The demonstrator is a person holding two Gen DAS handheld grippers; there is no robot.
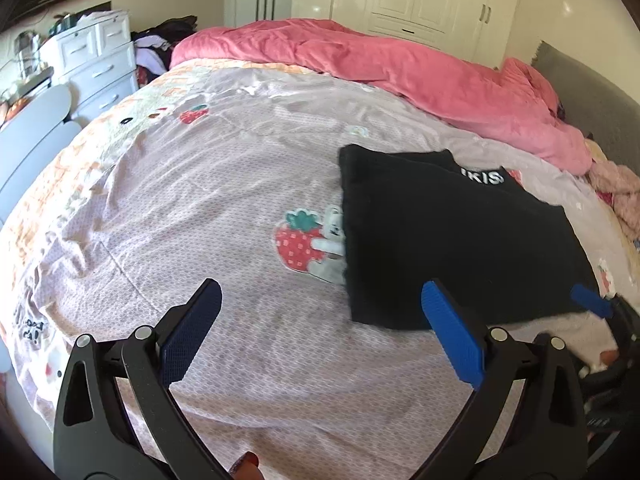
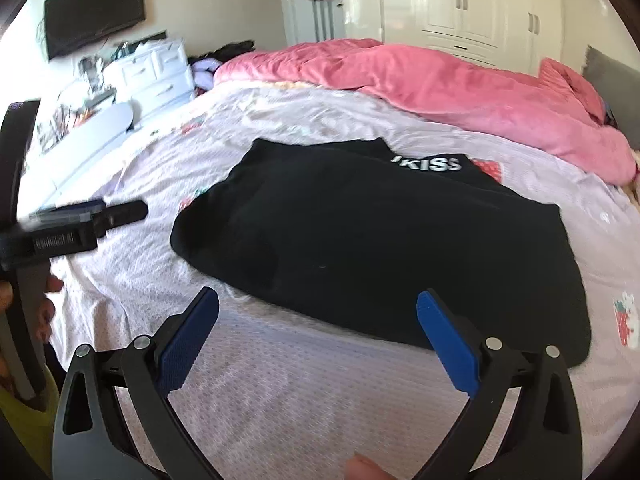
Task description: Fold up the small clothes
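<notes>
White block letters reading "KISS" (image 2: 436, 164) are being shown along the far edge of a black garment (image 2: 380, 248), with a partly cut-off character ahead of the K; in the left wrist view only "IKIS" can be read. Faint dark writing is printed near the left edge of the bedsheet (image 1: 160, 208), too blurred to be read. A strawberry print (image 1: 298, 240) is being partly covered by the garment's left edge.

The black garment is lying flat on the bed, toward the bed's right side, with the pink quilt (image 2: 440, 80) bunched along the far edge beyond it. The left gripper (image 1: 322, 316) is being held with its fingers spread wide apart and nothing between them; its right finger (image 1: 454, 340) is seen against the garment's near-left corner, though contact cannot be told. The right gripper (image 2: 318, 326) is likewise being held wide open and empty, just short of the garment's near edge, its right finger (image 2: 448, 344) overlapping that edge in the view. White wardrobe doors (image 2: 460, 4) and a wall-mounted screen (image 2: 94, 12) are being seen behind the bed.
</notes>
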